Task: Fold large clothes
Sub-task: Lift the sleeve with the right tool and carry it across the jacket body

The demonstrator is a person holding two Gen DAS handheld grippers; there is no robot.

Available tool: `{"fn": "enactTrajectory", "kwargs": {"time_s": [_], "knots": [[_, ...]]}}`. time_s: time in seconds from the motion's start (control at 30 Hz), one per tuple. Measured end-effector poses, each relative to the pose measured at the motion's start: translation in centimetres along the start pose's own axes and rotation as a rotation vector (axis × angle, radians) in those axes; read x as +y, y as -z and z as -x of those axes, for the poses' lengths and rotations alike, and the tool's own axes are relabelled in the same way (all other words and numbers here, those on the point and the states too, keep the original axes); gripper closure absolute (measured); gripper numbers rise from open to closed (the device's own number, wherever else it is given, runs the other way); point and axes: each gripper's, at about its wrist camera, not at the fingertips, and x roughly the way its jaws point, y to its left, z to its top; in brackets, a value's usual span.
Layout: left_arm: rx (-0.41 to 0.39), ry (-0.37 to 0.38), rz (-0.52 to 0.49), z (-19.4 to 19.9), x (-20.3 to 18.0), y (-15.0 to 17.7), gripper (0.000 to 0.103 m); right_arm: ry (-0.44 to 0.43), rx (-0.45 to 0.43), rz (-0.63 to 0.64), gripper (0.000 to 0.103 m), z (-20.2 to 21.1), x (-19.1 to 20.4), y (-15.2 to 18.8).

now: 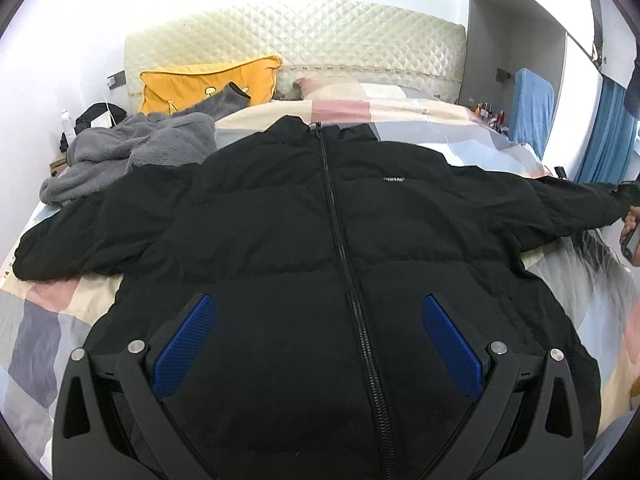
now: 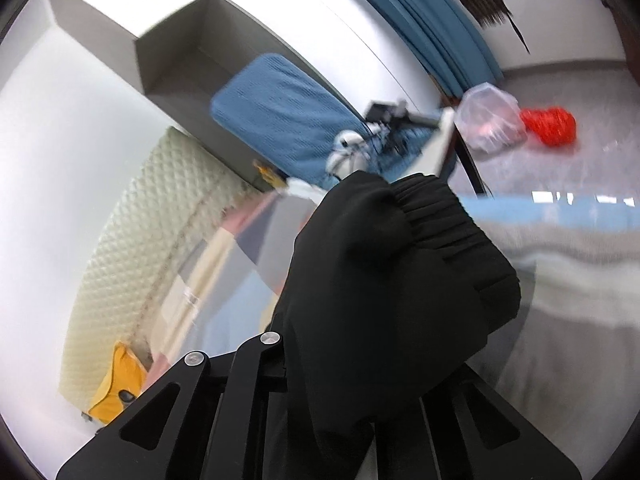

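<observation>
A black zip-up puffer jacket lies front up on the bed, zipper closed, both sleeves spread out sideways. My left gripper is open, its blue pads wide apart above the jacket's lower front, holding nothing. My right gripper is shut on the jacket's right sleeve near its ribbed cuff; the cloth hides its fingers. In the left wrist view that sleeve stretches out to the bed's right edge.
A grey fleece garment and an orange pillow lie at the bed's left head end. The quilted headboard stands behind. The patchwork duvet covers the bed. A blue-covered chair, blue curtain and red bag stand right.
</observation>
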Motion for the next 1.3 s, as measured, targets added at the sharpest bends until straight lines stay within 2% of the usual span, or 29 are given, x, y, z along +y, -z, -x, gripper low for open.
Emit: {"fn": "enactTrajectory", "kwargs": {"time_s": [0.07,0.13,0.27,0.47,0.57,0.7,0.77,0.97,1.1,1.17,1.3], "knots": [[0.014,-0.024,-0.01,-0.1,0.2,-0.2,0.0,-0.009,-0.006,0.025,0.097,0.6,1.7,-0.7],[0.025,-0.088,-0.047,-0.1,0.4,-0.5,0.0,-0.006,-0.004,0.075,0.097,1.1,3.6,-0.9],[0.004,-0.102,-0.024,0.7,2.0,-0.8,0.0,-0.038,-0.008,0.143,0.097,2.8,8.3,-1.4],[-0.041,-0.151,-0.012,2.6,3.9,-0.9,0.0,-0.14,-0.042,0.295,0.097,7.2,18.7,-1.3],[-0.055,-0.128,0.021,3.4,5.3,-1.0,0.0,-0.201,-0.052,0.404,0.097,9.8,25.5,0.5],[-0.081,-0.106,0.093,4.3,7.3,-0.7,0.0,-0.287,-0.044,0.505,0.096,12.5,33.4,4.7],[-0.077,-0.068,0.13,4.3,7.9,-0.2,0.0,-0.315,-0.036,0.551,0.096,13.4,36.3,7.0],[-0.081,-0.096,0.051,4.6,7.4,1.2,0.0,-0.374,0.01,0.709,0.095,15.0,44.6,16.7],[-0.098,-0.108,0.096,5.5,9.4,1.4,0.0,-0.388,0.045,0.819,0.093,14.2,46.9,23.0],[-0.083,-0.155,0.116,5.7,10.6,1.4,0.0,-0.396,0.066,0.844,0.093,13.4,47.3,25.4],[-0.106,-0.242,0.131,6.7,12.6,1.7,0.0,-0.432,0.156,0.84,0.093,11.5,47.5,31.7]]}}
